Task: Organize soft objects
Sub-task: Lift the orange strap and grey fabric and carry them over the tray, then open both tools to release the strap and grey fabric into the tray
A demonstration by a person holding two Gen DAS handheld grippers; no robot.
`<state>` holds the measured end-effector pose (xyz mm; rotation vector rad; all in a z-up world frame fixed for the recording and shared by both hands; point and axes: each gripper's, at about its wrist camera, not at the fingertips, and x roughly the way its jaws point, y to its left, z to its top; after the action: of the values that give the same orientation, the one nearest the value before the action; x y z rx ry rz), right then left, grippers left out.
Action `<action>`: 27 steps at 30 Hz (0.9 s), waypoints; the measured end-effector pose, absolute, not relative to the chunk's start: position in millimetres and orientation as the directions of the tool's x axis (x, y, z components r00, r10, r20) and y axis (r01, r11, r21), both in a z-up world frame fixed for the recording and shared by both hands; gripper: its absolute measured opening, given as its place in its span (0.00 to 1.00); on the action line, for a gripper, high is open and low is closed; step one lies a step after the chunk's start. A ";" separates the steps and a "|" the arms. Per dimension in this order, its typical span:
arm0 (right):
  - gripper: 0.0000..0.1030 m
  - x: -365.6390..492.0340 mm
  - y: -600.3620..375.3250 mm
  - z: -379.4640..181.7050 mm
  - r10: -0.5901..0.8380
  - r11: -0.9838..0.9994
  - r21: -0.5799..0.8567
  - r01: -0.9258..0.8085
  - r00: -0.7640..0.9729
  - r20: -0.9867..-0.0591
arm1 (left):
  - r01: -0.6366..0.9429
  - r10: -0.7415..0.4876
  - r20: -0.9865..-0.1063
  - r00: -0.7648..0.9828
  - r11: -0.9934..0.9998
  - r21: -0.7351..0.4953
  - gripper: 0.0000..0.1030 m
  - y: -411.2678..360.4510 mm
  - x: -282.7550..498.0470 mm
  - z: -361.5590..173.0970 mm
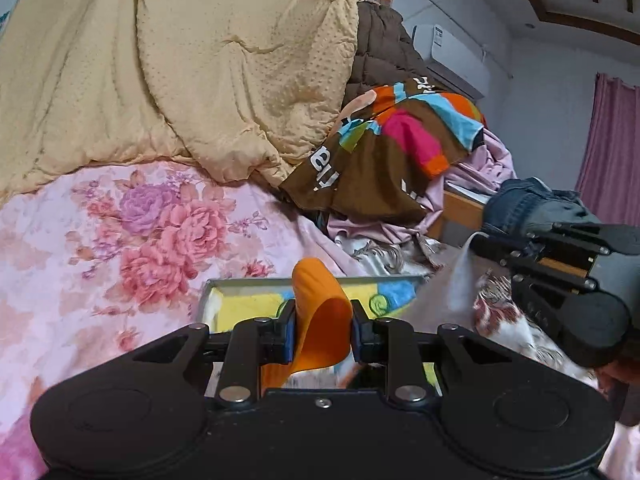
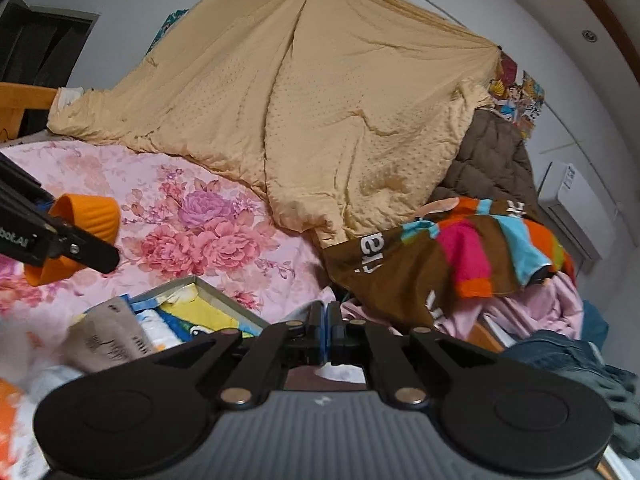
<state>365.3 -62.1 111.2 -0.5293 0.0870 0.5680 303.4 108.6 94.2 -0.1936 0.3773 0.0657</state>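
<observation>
On the left, a pink flowered bedsheet covers the bed, and a large tan quilt lies heaped across its far side. Near the middle, the left tongs are closed on a soft orange cup, pinching its ribbed wall between the two pads so that it folds and bulges upward. In the right wrist view the same orange cup shows at the left edge, squeezed in the left tongs above the sheet. Just beyond the cup sits a shallow grey box resting on the sheet, with yellow and blue cloth inside it. In the right wrist view a blurred beige piece with printed marks lies over the near left edge of the box.

To the right of the quilt, a brown cloth with bright orange, pink and blue patches is piled on a crumpled pale pink fabric, with a dark brown quilted cover behind them. Farther right a bundle of blue jeans lies near the bed's edge. The right tongs have their pads pressed together with nothing visible between them; seen from the left wrist view, the right tongs sit beside the jeans.
</observation>
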 end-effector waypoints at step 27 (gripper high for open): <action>0.02 425.8 -110.2 18.1 0.344 0.757 -0.337 -0.560 0.780 -0.524 | 0.062 -0.254 -0.415 0.874 0.904 -0.423 0.37 54.6 427.2 -19.5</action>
<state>425.8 -110.2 18.1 -0.5050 0.4549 0.5115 427.2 54.6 -19.5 -0.4121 0.4826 -0.1702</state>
